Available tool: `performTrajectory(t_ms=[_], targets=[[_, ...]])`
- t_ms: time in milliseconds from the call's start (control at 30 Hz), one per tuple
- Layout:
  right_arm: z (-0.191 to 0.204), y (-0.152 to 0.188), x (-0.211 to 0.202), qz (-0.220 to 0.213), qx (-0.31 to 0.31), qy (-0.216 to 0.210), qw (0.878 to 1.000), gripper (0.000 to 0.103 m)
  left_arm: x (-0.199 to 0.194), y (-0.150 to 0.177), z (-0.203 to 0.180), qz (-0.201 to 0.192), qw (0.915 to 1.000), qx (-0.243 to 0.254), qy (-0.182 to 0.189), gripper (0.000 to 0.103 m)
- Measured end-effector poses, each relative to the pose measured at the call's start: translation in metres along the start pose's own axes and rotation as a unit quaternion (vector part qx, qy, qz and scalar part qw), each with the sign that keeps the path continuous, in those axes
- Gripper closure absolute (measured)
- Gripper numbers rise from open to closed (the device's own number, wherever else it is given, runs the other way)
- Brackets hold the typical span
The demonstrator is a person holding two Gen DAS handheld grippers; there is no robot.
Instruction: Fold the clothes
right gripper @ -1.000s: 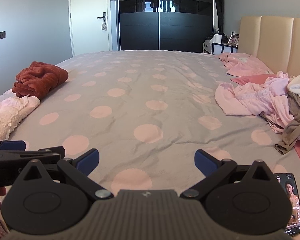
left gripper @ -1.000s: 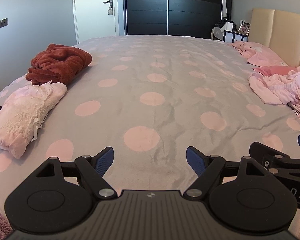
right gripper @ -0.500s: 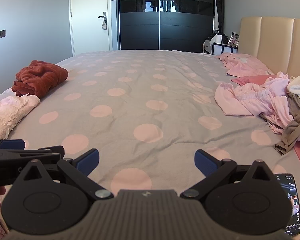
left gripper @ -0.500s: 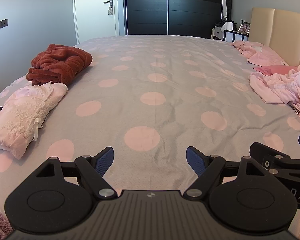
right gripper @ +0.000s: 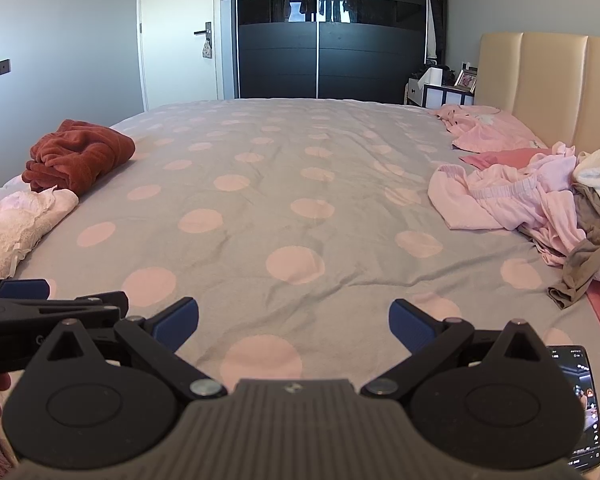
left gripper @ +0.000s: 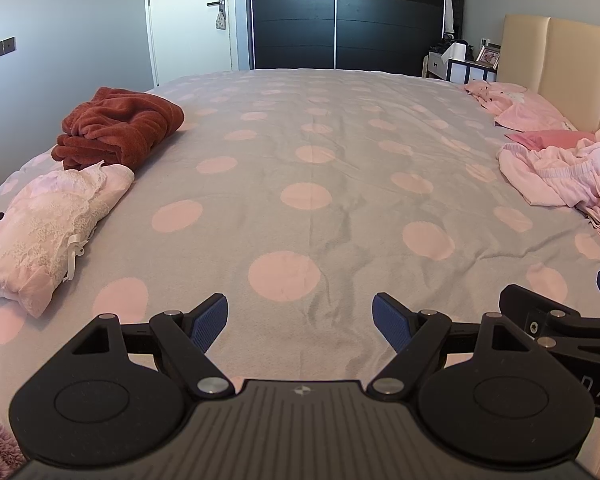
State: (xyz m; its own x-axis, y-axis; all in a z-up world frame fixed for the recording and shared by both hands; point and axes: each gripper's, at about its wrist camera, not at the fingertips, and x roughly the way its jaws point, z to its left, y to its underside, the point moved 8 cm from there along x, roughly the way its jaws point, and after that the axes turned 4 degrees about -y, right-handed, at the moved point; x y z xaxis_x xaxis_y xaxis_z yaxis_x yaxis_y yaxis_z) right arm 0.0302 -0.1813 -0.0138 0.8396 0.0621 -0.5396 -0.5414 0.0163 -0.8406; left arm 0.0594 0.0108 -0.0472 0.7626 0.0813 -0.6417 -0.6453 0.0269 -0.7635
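A bedroom, with a wide bed (left gripper: 312,168) under a grey cover with pink dots filling both views. Nearest, the left gripper (left gripper: 300,322) and right gripper (right gripper: 294,322) hover side by side over the bed's near edge — jaws wide apart, nothing between them. A phone (right gripper: 584,404) lies by the right gripper. Further on, a folded lace-trimmed pink garment (left gripper: 48,228) touches a folded rust-red garment (left gripper: 116,128) at the left edge; an unfolded pile of pink clothes (right gripper: 512,204) sits at the right, near the headboard (right gripper: 548,80). Beyond stands a dark wardrobe (left gripper: 348,16).
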Motion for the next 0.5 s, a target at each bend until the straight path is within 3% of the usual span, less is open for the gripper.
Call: performTrajectory(t_ms=[500], targets=[[-0.0053, -0.0043, 0.001, 0.01, -0.004, -0.001, 1.0, 0.001, 0.0032, -0.0079, -0.0068, 0.024, 0.9996, 0.012, 0.005, 0.024]])
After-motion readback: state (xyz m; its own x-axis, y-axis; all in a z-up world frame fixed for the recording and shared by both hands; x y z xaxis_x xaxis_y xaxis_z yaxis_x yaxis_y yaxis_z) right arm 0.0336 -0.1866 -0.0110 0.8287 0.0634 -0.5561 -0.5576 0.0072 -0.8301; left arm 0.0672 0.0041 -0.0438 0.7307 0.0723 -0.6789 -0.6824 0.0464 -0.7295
